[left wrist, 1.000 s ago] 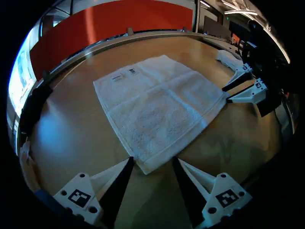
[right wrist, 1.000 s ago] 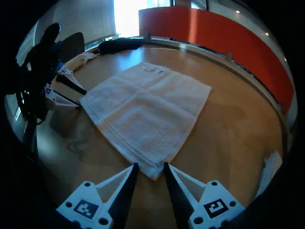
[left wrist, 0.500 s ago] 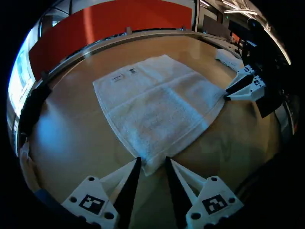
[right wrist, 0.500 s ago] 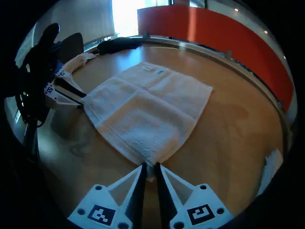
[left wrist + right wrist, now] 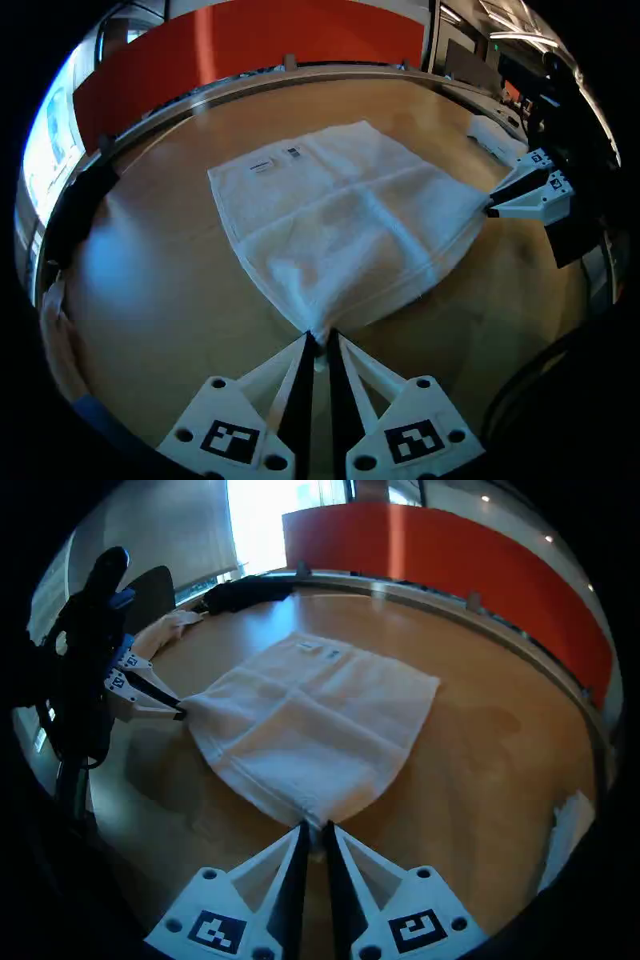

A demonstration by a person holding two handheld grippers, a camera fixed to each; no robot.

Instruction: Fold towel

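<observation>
On the round wooden table [image 5: 160,264] a white towel [image 5: 344,208] lies spread, one corner towards each camera; two small labels [image 5: 272,160] sit near its far corner, towards the red panel [image 5: 240,40] behind the table rim.

Seen in the left gripper view, the left gripper [image 5: 320,346] has its jaws drawn nearly together, pinching the near towel corner between both fingers; the cloth rises to a peak at that point. At the right of this view the right gripper [image 5: 490,208], held by a dark-sleeved arm, clamps the neighbouring corner; beyond it a folded white cloth [image 5: 496,136] lies near the table edge.

Seen in the right gripper view, the right gripper [image 5: 314,832] is likewise closed on the towel [image 5: 312,720] corner nearest it; the left gripper [image 5: 180,712] grips the corner at the left; the edge between the two pinched corners hangs in a shallow curve and throws a shadow on the table [image 5: 496,752]; the far half of the towel rests flat on the wood.
</observation>
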